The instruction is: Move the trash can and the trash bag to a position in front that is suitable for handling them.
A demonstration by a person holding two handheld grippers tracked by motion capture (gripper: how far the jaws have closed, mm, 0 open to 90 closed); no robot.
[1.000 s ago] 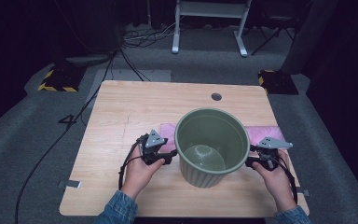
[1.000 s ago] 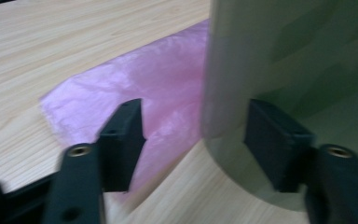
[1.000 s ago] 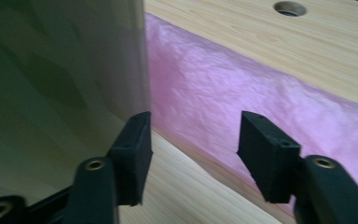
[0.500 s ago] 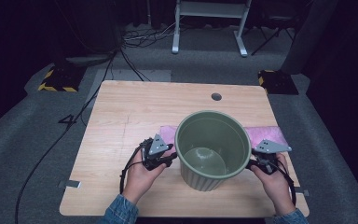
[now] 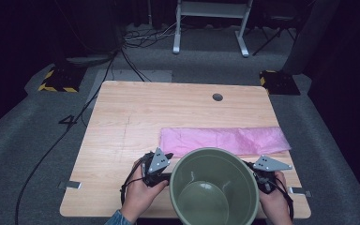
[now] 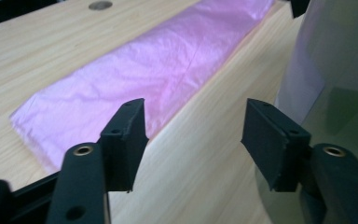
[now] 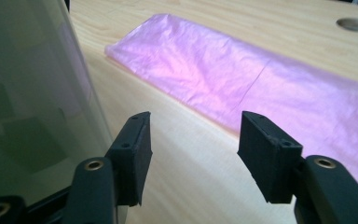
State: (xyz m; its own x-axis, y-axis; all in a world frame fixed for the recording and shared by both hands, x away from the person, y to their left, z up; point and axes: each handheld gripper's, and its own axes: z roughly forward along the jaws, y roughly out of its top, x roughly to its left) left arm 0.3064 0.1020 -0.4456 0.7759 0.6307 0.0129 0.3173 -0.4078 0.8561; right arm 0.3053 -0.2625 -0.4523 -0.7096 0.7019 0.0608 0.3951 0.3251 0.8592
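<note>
One green bin [image 5: 213,187], one pink bag [image 5: 225,139], two grippers

Pale wooden table [image 5: 131,122] on grey carpet [image 5: 23,140], with a round hole [image 5: 217,97] near its far edge. Beyond its far corners, two yellow-and-black striped blocks [image 5: 55,80], one each side. Farther behind it, a white stand [image 5: 211,23]. At its near left corner, a grey tape tab [image 5: 69,185].
</note>
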